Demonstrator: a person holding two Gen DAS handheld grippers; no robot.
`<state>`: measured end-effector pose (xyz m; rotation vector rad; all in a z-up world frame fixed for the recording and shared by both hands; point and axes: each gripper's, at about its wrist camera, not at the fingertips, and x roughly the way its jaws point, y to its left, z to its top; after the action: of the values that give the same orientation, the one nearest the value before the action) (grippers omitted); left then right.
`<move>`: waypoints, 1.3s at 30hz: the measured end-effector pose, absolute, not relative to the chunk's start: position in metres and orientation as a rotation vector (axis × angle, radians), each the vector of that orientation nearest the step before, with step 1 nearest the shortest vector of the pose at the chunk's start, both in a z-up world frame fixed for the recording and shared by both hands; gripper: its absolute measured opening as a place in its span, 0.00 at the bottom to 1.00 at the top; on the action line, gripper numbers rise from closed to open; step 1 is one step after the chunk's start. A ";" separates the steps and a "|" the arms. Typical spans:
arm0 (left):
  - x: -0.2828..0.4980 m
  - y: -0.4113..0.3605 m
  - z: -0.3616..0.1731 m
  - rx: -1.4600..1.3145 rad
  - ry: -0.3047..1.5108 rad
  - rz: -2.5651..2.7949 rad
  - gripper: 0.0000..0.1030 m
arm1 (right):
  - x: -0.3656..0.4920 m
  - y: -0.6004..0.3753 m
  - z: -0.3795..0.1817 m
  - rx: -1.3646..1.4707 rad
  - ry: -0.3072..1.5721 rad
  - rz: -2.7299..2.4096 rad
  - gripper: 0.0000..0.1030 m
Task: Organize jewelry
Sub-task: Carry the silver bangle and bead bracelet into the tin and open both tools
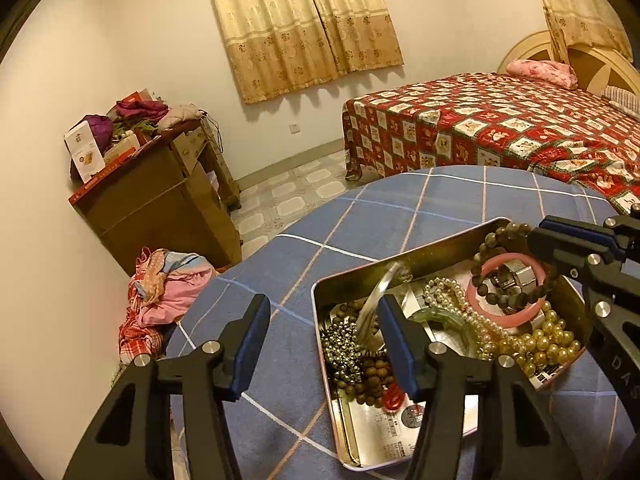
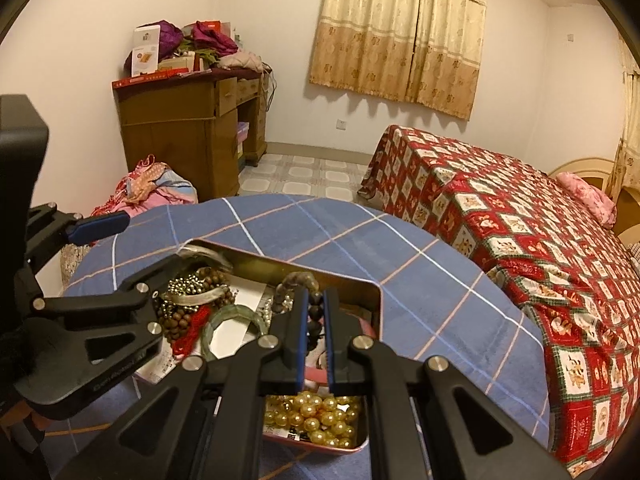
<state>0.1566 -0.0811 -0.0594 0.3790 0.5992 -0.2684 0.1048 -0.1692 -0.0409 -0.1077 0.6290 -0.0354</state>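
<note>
Between the right claw's (image 2: 315, 316) blue pads: a dark bead bracelet (image 2: 298, 280), pinched over the tin.

Nearest the right claw, just under its knuckles, a heap of gold pearls (image 2: 316, 416) fills the tin's (image 2: 360, 280) near corner. The claw is closed on a few beads of the bracelet; the rest of the loop arches up and away past the fingertips, toward the tin's far wall, so its long axis runs roughly along the fingers, probably to lift it free of the tangle. To that claw's left lie a pale green bangle (image 2: 236, 314), brown wooden beads (image 2: 180, 320) and a silver bead chain (image 2: 188, 282). The left claw (image 1: 324, 338) hangs wide open and empty, one finger over the tin, the other outside it above the blue checked cloth (image 1: 360, 216). Beyond both, the patterned bed (image 2: 500, 208).
</note>
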 end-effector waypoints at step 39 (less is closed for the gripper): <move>0.162 -0.060 -0.057 0.381 0.584 -0.140 0.87 | 0.112 -0.161 -0.053 -0.142 0.641 -0.010 0.11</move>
<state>0.1619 -0.0597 -0.0573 0.3809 0.5844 -0.1395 0.1125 -0.1606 -0.0528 -0.1422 0.6412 -0.0097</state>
